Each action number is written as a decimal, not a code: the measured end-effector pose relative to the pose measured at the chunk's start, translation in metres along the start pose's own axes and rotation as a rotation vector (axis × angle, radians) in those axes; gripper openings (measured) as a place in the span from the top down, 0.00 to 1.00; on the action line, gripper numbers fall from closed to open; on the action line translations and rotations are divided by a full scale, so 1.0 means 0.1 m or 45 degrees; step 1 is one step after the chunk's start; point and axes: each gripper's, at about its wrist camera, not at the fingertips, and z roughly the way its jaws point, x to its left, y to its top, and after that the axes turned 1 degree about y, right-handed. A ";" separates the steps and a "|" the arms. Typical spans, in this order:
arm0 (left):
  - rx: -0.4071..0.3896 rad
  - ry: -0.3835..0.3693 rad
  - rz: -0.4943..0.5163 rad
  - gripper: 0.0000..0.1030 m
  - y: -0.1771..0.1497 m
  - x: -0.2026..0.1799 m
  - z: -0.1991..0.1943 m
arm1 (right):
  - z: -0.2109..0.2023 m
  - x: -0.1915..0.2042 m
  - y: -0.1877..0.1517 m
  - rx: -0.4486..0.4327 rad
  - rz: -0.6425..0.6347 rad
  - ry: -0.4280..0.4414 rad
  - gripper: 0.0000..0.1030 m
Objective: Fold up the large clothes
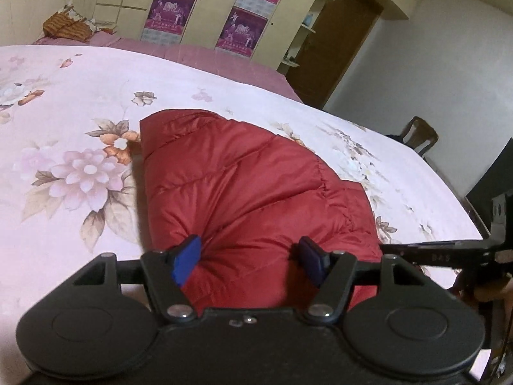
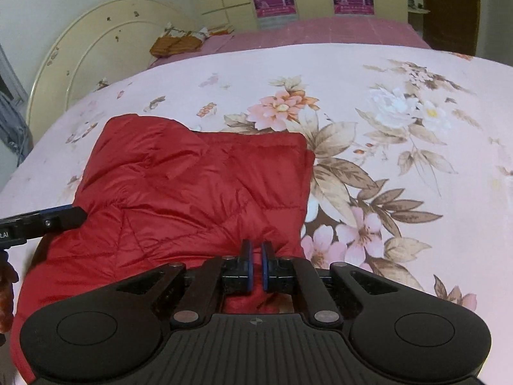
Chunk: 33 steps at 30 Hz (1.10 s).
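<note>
red jacket (image 2: 198,186) lies flat, lengthwise away

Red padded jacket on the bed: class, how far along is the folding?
Done: the red padded jacket lies in a compact block on the floral sheet. In hand: the right gripper is shut at its near edge; the left gripper straddles a puffed fold. Left: whether another fold follows is unclear.

Left wrist view: sits just behind the left gripper (image 1: 247,256), looking forward and down, close over the red jacket (image 1: 243,179) on the bed (image 1: 80,112), facing the far wardrobe (image 1: 205,3).
Right wrist view: just behind the right gripper (image 2: 256,253), same downward tilt, close, facing the headboard (image 2: 80,48).
Shared: jacket, floral sheet, posters, each other's gripper at frame edge.
</note>
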 end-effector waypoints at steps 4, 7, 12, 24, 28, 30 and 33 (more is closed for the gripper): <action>-0.047 -0.047 0.049 0.37 -0.08 -0.19 -0.41 | -0.53 0.12 0.02 -0.111 -0.016 0.087 0.95; -0.042 -0.072 0.115 0.37 -0.28 -0.41 -0.58 | -0.85 0.31 -0.08 -0.152 -0.080 0.216 0.95; -0.019 0.040 0.207 0.36 -0.63 -0.56 -0.61 | -0.72 0.44 -0.37 -0.041 -0.236 0.140 0.95; -0.013 0.189 0.123 0.35 -1.01 -0.67 -0.87 | -1.15 0.60 -0.79 -0.108 -0.312 0.246 0.95; -0.035 0.262 0.104 0.35 -1.12 -0.70 -0.77 | -0.82 0.57 -0.93 -0.003 -0.316 0.130 0.95; -0.042 0.284 0.122 0.35 -1.13 -0.73 -0.76 | -0.79 0.53 -0.93 -0.004 -0.288 0.143 0.95; -0.043 0.303 0.103 0.37 -1.10 -0.78 -0.87 | -0.93 0.49 -0.92 -0.025 -0.236 0.153 0.95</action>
